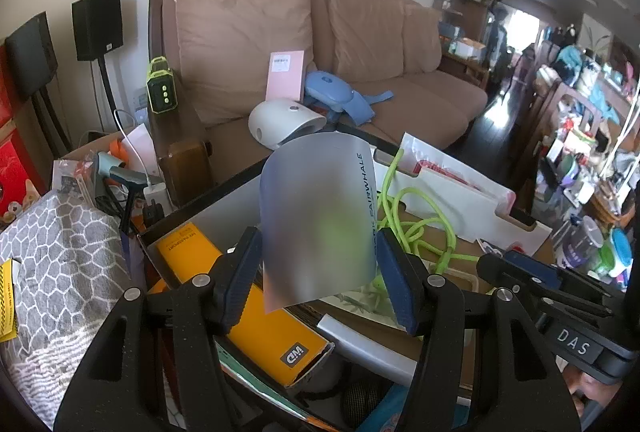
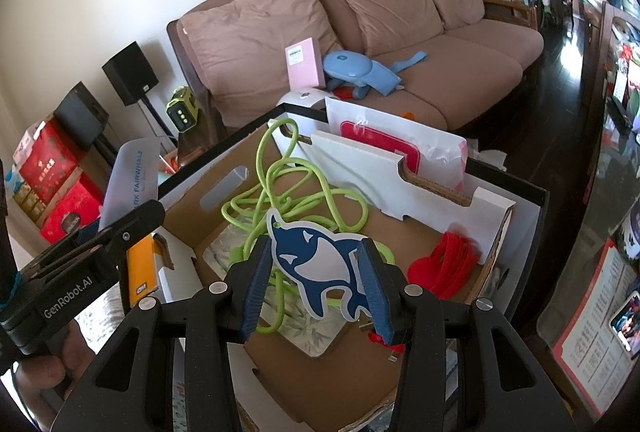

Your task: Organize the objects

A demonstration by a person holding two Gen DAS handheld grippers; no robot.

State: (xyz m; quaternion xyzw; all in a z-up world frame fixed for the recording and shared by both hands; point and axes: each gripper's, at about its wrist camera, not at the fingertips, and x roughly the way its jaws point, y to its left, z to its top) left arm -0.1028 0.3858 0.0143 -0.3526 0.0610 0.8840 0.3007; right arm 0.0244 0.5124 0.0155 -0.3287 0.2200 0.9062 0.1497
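The left gripper (image 1: 318,268) pinches a curved silver card (image 1: 318,216) between its blue pads, the card rising upright from them; below and to its left lies a yellow box (image 1: 244,308). Ahead and to its right a green cord (image 1: 416,228) sprawls inside the cardboard box (image 2: 304,384). The right gripper (image 2: 316,282) clamps a blue-and-white whale cutout (image 2: 316,264) above that cord, with a red strap (image 2: 448,264) just to its right.
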